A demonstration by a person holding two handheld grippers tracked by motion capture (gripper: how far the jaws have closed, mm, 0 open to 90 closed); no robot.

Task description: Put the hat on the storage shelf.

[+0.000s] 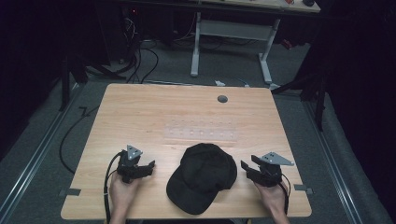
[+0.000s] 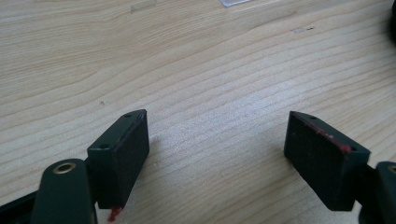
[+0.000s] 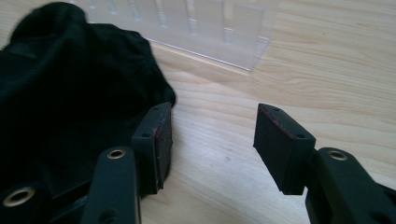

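We see a black fabric baseball cap (image 1: 203,176) lying near the six o'clock edge of the light wooden table (image 1: 187,107), its brim pointing toward seven o'clock. Our left gripper (image 1: 150,166) rests at the cap's nine o'clock, apart from it, jaws spread with only bare wood between them; in the left gripper view its fingers (image 2: 122,156) grasp nothing. Our right gripper (image 1: 243,167) sits at the cap's three o'clock. In the right gripper view its jaws stand released, one of its fingers (image 3: 156,144) just beside the cap's (image 3: 70,107) crown edge, perhaps brushing it, we cannot tell, the other over bare table. No cloth lies between the pads. At the cap's twelve o'clock lies a clear plastic slotted rack (image 1: 201,131), flat on the table, close behind the crown.
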